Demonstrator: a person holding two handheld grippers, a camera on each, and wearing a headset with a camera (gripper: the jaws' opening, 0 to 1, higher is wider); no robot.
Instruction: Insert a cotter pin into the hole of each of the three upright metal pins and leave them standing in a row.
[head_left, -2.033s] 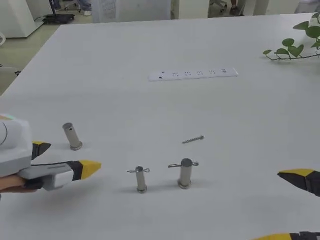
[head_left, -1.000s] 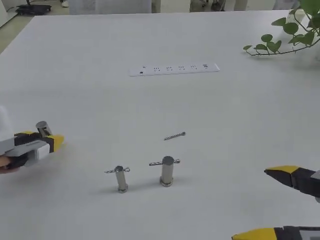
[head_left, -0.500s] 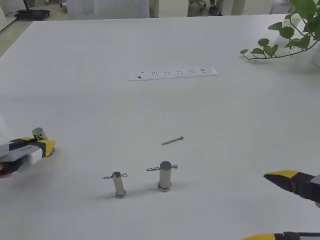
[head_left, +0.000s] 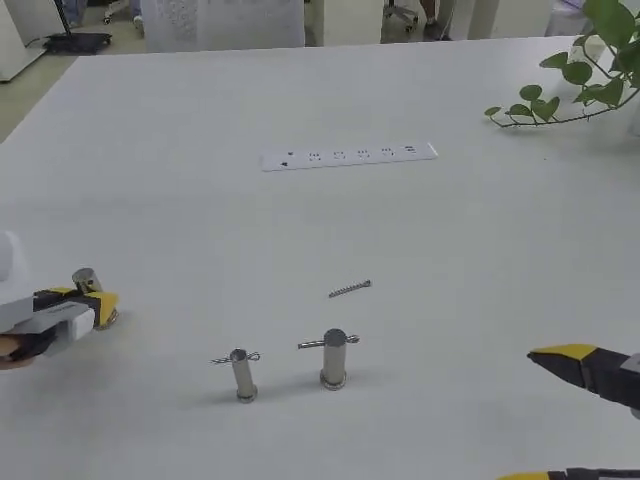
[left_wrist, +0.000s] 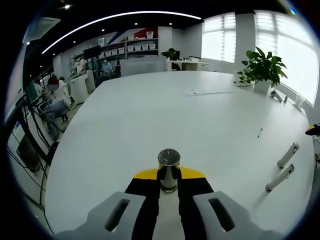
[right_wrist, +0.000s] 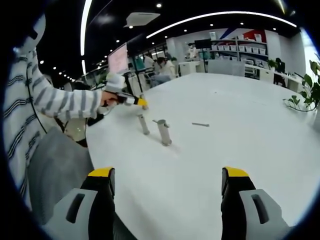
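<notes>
The left hand-held gripper (head_left: 88, 297) is clamped on a bare metal pin (left_wrist: 168, 167), which stands upright on the worktop (head_left: 200, 230) toward its left edge. Two other pins (head_left: 243, 372) (head_left: 334, 360), each with a cotter crosswise through its top, stand side by side nearer the front edge. A loose cotter pin (head_left: 349, 289) lies just behind them. The right hand-held gripper (right_wrist: 168, 175) hangs wide apart and holds nothing, toward the right edge.

The bench (head_left: 200, 220) lies open around the loose cotter pin (head_left: 350, 289); nearer the front, the thin metal pin (head_left: 243, 373) and thick metal pin (head_left: 333, 358) stand close together, and the power strip (head_left: 349, 156) lies well behind.
</notes>
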